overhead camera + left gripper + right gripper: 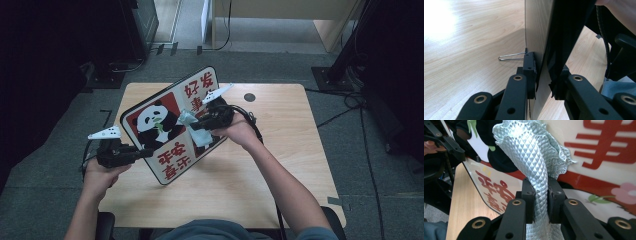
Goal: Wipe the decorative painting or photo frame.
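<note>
Left gripper view: left hand-held gripper clamped on the edge of the panda sign, a wire clip behind it; right gripper view: right hand-held gripper pinching a pale blue cloth against the sign face. High view: forearms reach forward, the sign tilted above the wooden counter. Grey floor around.

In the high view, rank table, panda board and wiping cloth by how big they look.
1. Table, largest.
2. Panda board; it is tilted up toward the camera, so it may look bigger than it is.
3. Cloth, smallest, bunched in the right gripper.
</note>
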